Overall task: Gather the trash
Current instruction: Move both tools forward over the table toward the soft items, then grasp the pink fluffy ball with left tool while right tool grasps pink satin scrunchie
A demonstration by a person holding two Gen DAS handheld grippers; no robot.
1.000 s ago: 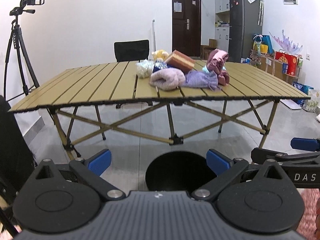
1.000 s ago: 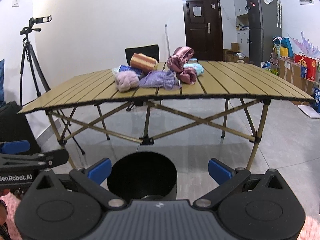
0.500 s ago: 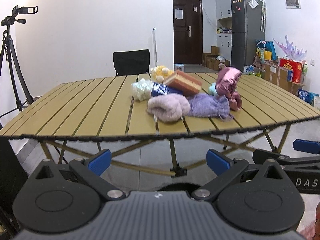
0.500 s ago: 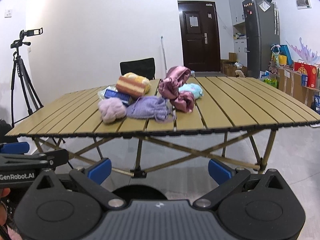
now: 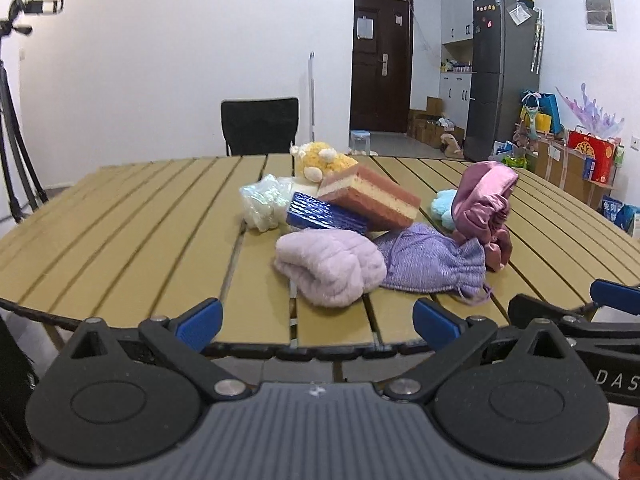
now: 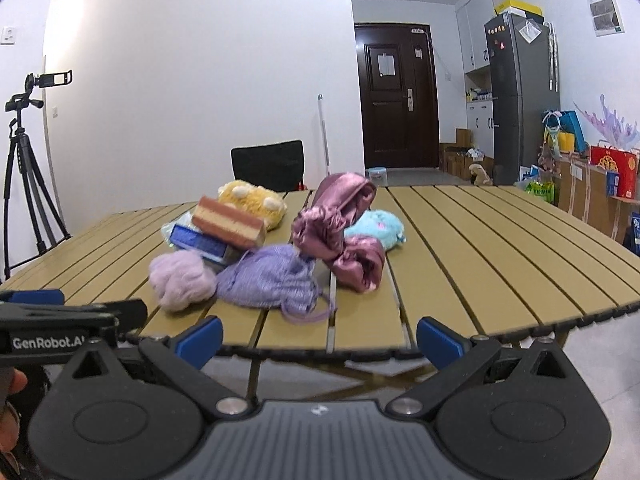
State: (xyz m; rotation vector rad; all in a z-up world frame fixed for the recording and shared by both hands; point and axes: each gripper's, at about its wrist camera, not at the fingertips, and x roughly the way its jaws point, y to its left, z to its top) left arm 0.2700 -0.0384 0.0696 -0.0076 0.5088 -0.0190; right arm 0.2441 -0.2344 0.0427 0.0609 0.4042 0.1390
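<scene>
A heap of items lies mid-table on the tan slatted table (image 5: 120,220): a lilac fluffy bundle (image 5: 328,268) nearest, a purple knit drawstring pouch (image 5: 432,264), a pink satin pouch (image 5: 484,200), a layered pink-and-cream sponge (image 5: 372,196) leaning on a blue packet (image 5: 320,212), a clear plastic bag (image 5: 262,202), a yellow plush (image 5: 320,160) and a light blue plush (image 5: 442,206). My left gripper (image 5: 318,322) is open at the table's near edge, facing the lilac bundle. My right gripper (image 6: 320,340) is open too, in front of the purple pouch (image 6: 268,280).
A black chair (image 5: 260,126) stands behind the table. A camera tripod (image 6: 24,168) is at the left wall. At the right are a grey fridge (image 5: 504,76) and boxes and gift bags (image 5: 592,156) on the floor. A dark door (image 6: 396,100) lies beyond.
Both grippers have risen and come closer to the table edge. The black round bin seen on the floor below them has dropped out of view. Both stay open.
</scene>
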